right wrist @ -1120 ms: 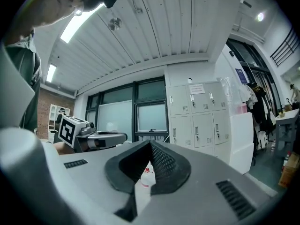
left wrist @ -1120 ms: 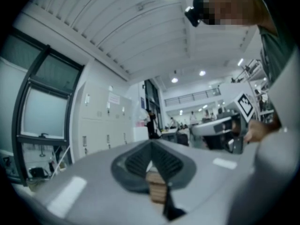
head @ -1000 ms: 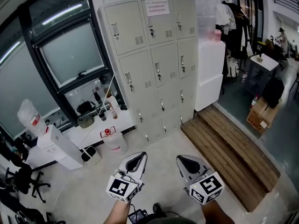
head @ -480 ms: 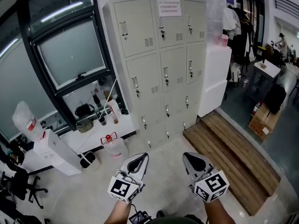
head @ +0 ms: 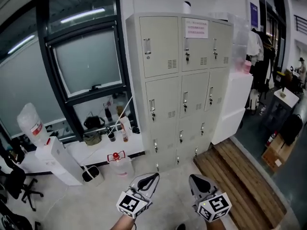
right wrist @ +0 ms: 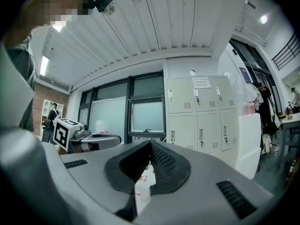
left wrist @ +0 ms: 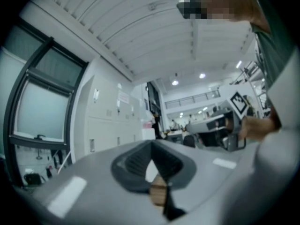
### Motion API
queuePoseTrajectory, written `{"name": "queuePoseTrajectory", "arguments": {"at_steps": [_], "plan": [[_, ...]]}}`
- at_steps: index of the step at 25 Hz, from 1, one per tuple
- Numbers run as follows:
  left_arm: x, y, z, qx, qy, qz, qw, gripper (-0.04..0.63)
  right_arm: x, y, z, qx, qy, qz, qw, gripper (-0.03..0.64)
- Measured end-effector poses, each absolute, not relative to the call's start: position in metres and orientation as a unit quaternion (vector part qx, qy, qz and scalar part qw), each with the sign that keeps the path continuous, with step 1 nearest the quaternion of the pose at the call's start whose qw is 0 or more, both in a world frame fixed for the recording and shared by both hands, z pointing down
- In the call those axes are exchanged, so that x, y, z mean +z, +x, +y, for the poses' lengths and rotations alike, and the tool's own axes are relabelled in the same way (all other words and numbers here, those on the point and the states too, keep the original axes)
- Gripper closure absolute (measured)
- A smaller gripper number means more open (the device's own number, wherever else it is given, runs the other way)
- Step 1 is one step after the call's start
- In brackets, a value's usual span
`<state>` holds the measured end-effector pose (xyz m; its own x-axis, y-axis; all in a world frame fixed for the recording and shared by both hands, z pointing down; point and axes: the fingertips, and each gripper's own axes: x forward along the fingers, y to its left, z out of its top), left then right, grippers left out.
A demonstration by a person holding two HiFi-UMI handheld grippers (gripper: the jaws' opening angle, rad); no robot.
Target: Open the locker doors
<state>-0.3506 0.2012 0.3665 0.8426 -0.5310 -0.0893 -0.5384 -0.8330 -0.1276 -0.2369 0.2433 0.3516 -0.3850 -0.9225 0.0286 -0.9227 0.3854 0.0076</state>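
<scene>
- The locker (head: 158, 87) stands against the wall straight ahead of me, just right of the dark-framed window (head: 88, 63). All of its doors (head: 194, 92) are closed, so I cannot see what any compartment holds.
- A paper notice (head: 196, 28) is stuck on the top middle door.
- On the floor left of the locker sits a clear water jug (head: 118, 164) with a red cap. Beside it is a small white bin (head: 92, 174), and I cannot make out what is in it.
- A cardboard box (head: 275, 155) sits on the floor at the far right. I cannot tell what it contains.
- The left claw (head: 151, 177) is pressed together with nothing in it; its own view shows the tips meeting.
- The right claw (head: 194, 178) is likewise pressed together and empty.
- Both claws hang side by side low in the head view, over bare floor (head: 72, 205) and well apart from the locker.
- Compared with a second ago, the locker looks larger and sits nearer the middle of the head view.
- The claws now sit lower in that view. Every door is as shut as it was.
</scene>
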Motion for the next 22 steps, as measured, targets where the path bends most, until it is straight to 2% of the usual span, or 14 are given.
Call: {"name": "queuePoseTrajectory", "arguments": {"at_steps": [22], "plan": [[0.375, -0.28, 0.078, 0.022, -0.929, 0.361, 0.084, 0.595, 0.365, -0.176, 0.101, 0.023, 0.457, -0.889, 0.009, 0.617]]}}
